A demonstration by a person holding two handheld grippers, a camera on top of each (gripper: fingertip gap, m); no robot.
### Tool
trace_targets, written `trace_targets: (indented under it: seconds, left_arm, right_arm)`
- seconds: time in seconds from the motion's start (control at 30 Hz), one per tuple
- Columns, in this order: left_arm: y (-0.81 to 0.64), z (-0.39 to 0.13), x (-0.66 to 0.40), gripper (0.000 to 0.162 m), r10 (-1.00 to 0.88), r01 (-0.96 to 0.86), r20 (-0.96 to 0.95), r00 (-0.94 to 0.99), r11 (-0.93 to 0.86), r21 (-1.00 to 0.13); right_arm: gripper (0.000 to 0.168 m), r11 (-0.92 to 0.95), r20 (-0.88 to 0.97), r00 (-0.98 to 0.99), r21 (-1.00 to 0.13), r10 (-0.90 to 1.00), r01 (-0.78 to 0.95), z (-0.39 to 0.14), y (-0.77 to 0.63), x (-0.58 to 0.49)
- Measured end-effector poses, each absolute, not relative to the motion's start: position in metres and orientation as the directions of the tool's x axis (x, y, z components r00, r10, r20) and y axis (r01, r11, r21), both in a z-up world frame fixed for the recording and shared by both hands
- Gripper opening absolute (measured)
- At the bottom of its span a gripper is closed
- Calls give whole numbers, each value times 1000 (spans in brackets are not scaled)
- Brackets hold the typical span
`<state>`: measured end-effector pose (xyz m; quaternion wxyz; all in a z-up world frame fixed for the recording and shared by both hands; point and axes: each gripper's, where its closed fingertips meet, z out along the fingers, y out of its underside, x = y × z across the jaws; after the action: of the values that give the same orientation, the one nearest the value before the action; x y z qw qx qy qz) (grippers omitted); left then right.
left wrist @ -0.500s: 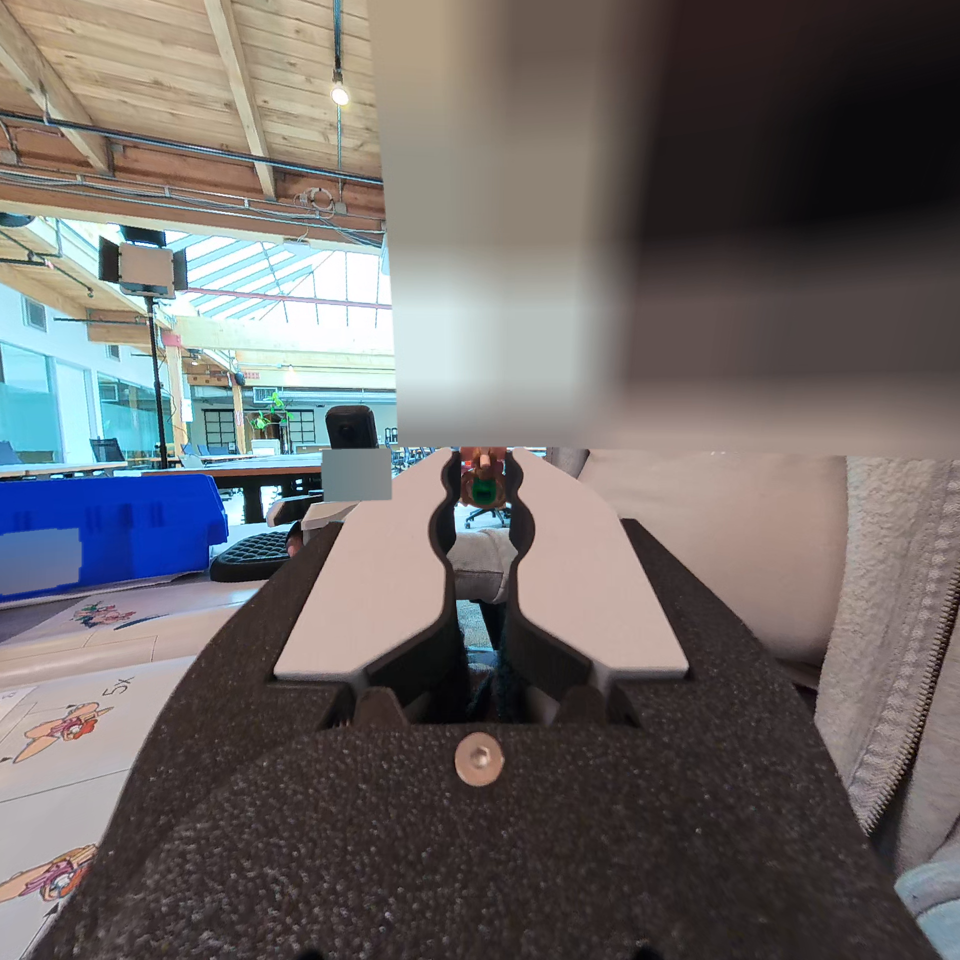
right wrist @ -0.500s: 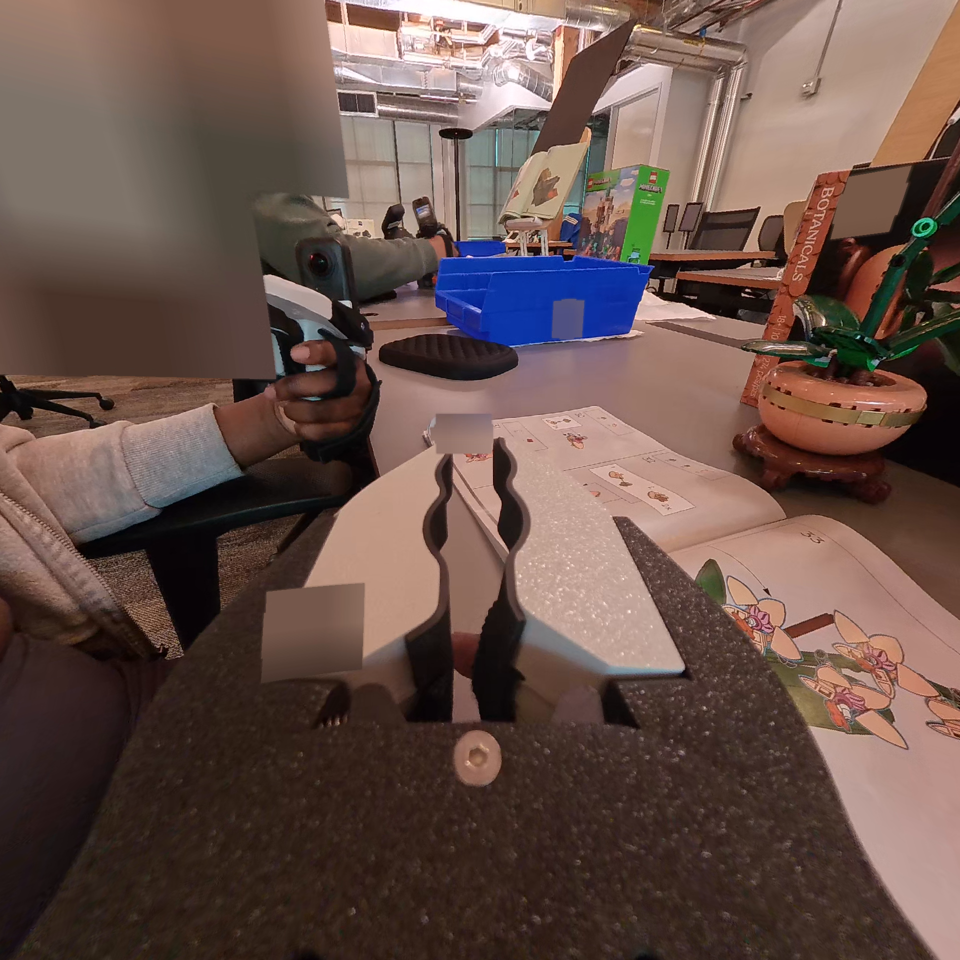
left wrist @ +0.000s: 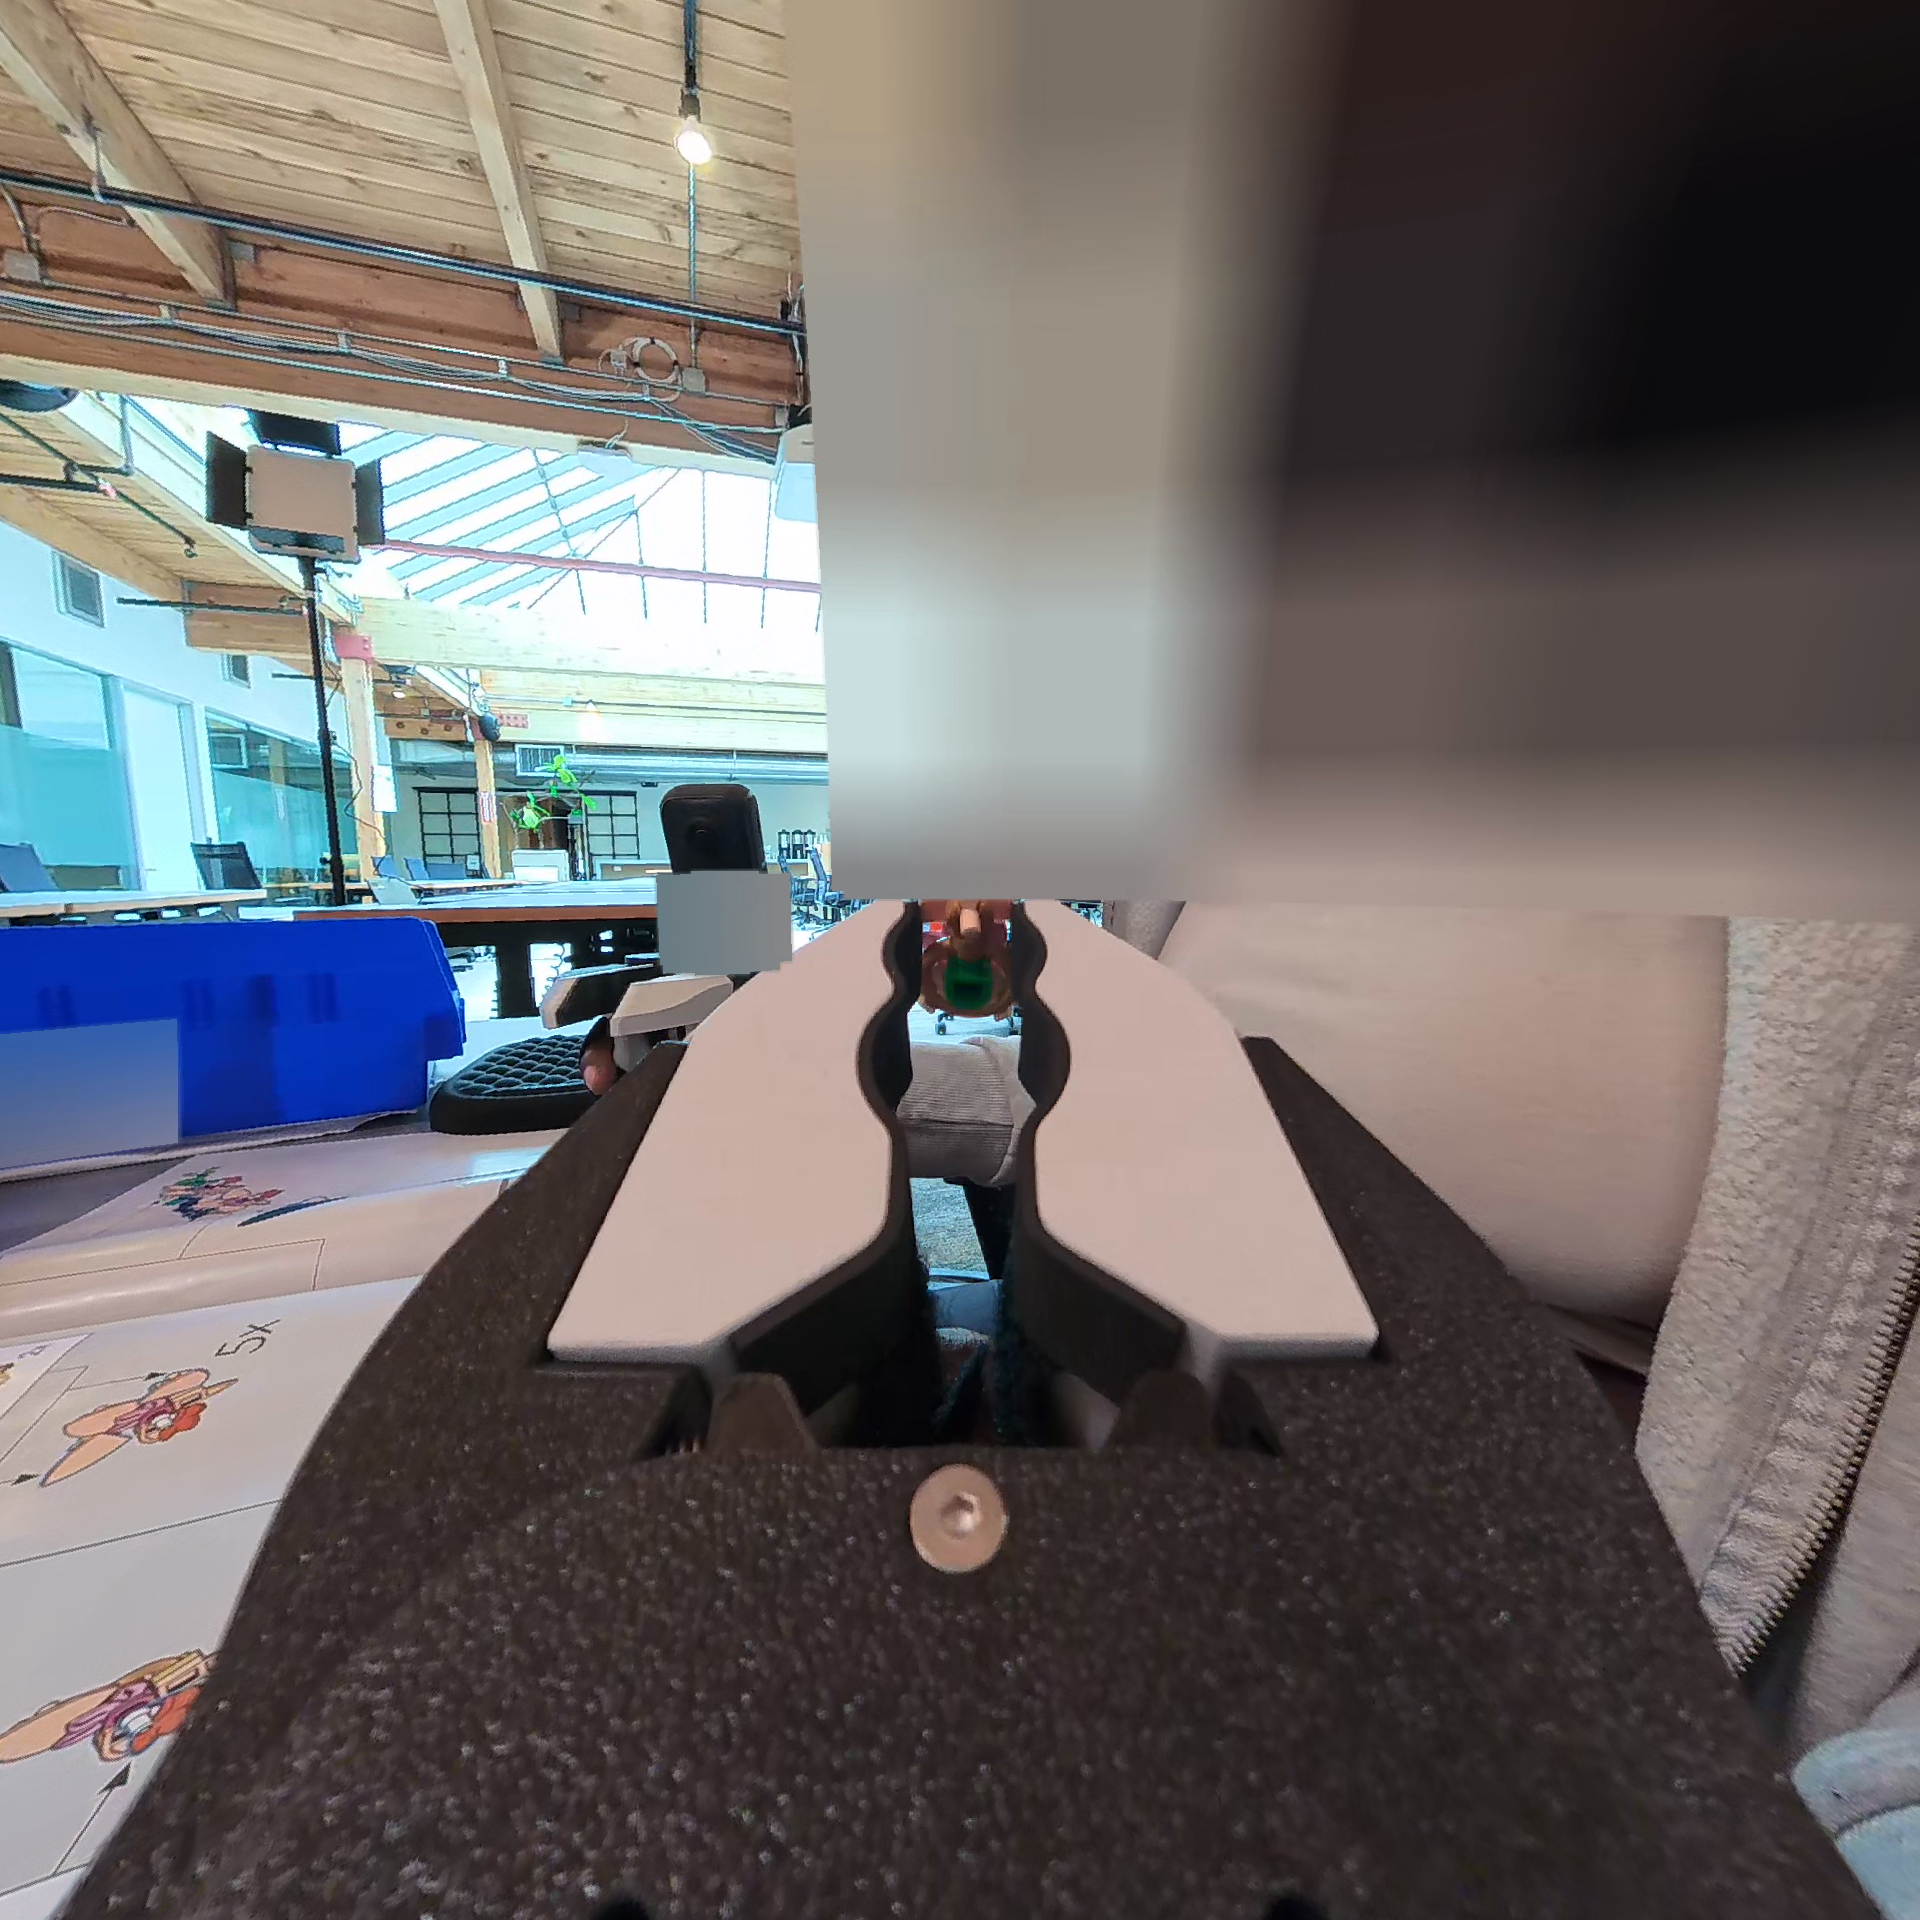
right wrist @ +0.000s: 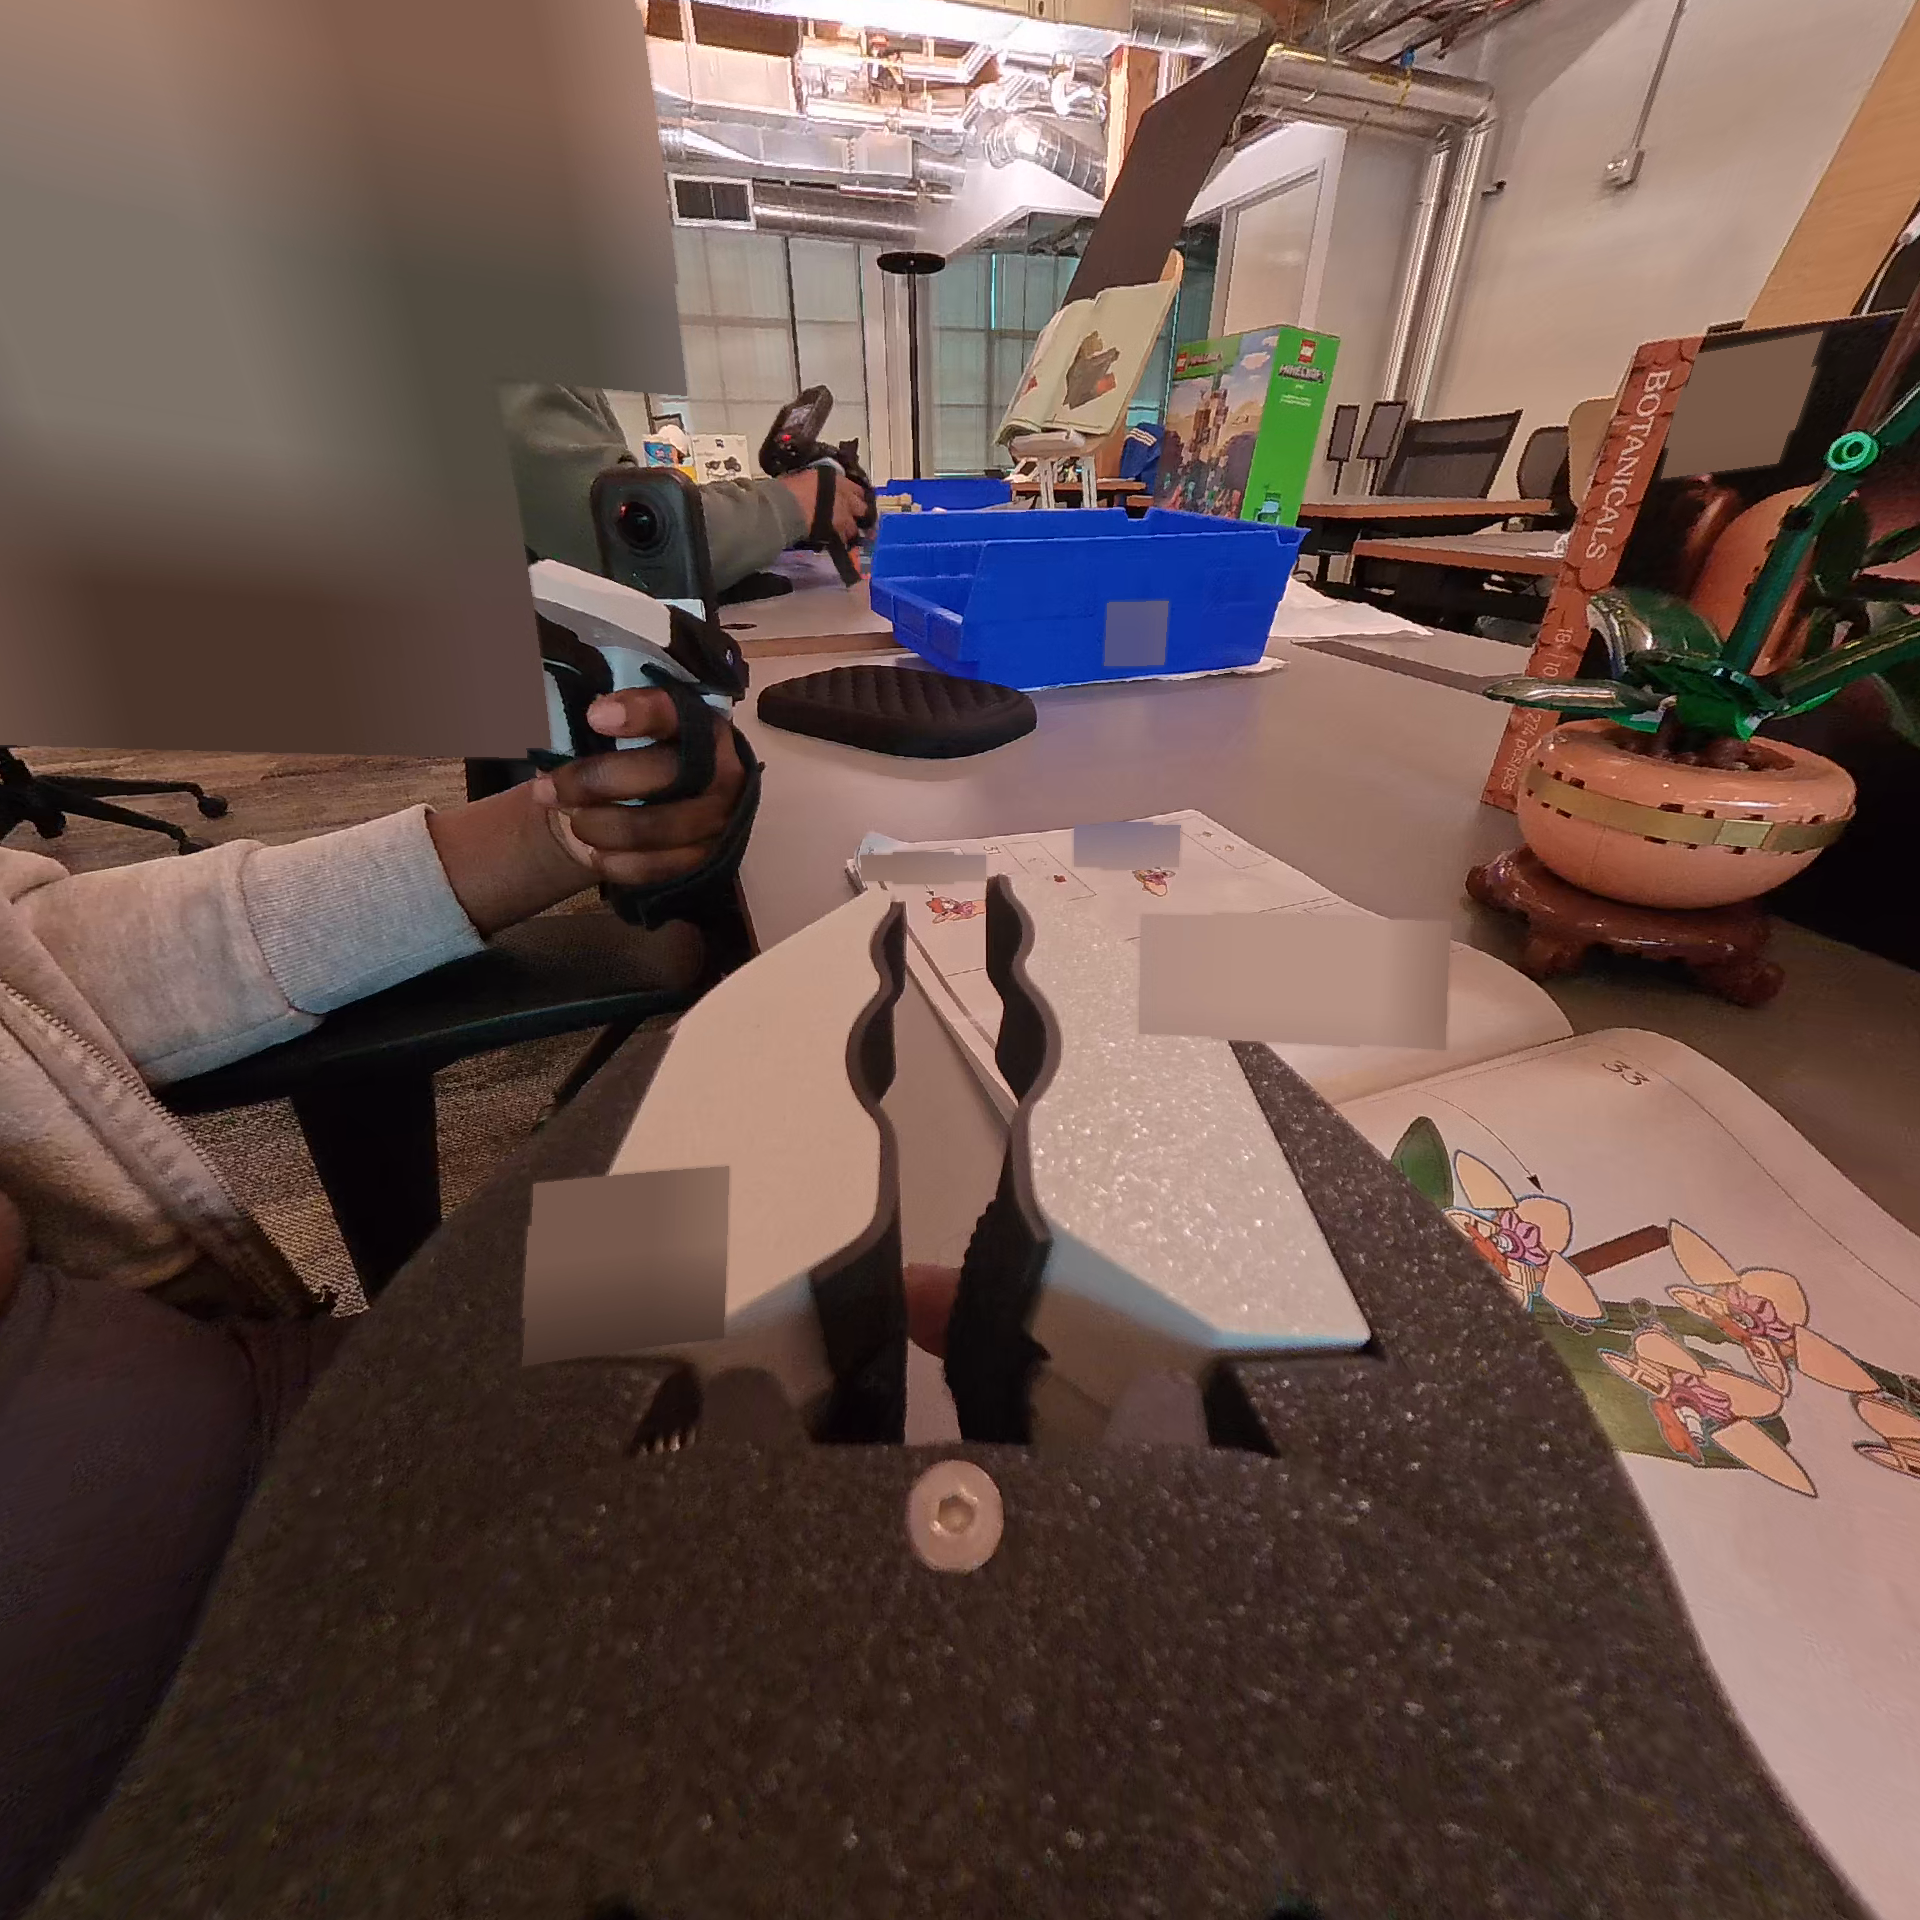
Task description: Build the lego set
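My left gripper [left wrist: 964, 940] is shut on a small green and brown lego piece [left wrist: 966, 982] pinched at its fingertips and held up in the air in front of a person's light sleeve. My right gripper [right wrist: 940, 920] is slightly open and empty, hovering over the open instruction booklet [right wrist: 1662, 1299] on the grey table [right wrist: 1299, 758]. The left gripper also shows in the right wrist view [right wrist: 634, 644], held in a hand beyond the table's left edge. A built lego plant in a peach pot [right wrist: 1683, 821] stands at the right.
A blue bin [right wrist: 1081, 592] and a black padded rest [right wrist: 894, 712] sit at the back of the table. A tall lego box [right wrist: 1590, 540] stands behind the pot, and a green one [right wrist: 1257, 426] farther back. Another person with a gripper [right wrist: 821, 468] works behind. A chair armrest [right wrist: 468, 997] is at the left. The grippers' ends are close to 15 cm from one another.
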<state>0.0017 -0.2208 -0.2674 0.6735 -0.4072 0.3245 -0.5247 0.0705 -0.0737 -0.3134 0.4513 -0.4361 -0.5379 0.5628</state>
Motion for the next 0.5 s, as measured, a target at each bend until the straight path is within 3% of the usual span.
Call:
trace_targets:
  seconds: [0.5]
  left_arm:
    - [-219,-269,2,15,-968,434,-6,251,118,-893]
  right_arm:
    - [15,-18,-11,-214,-999,977,-33,-314,-73,70]
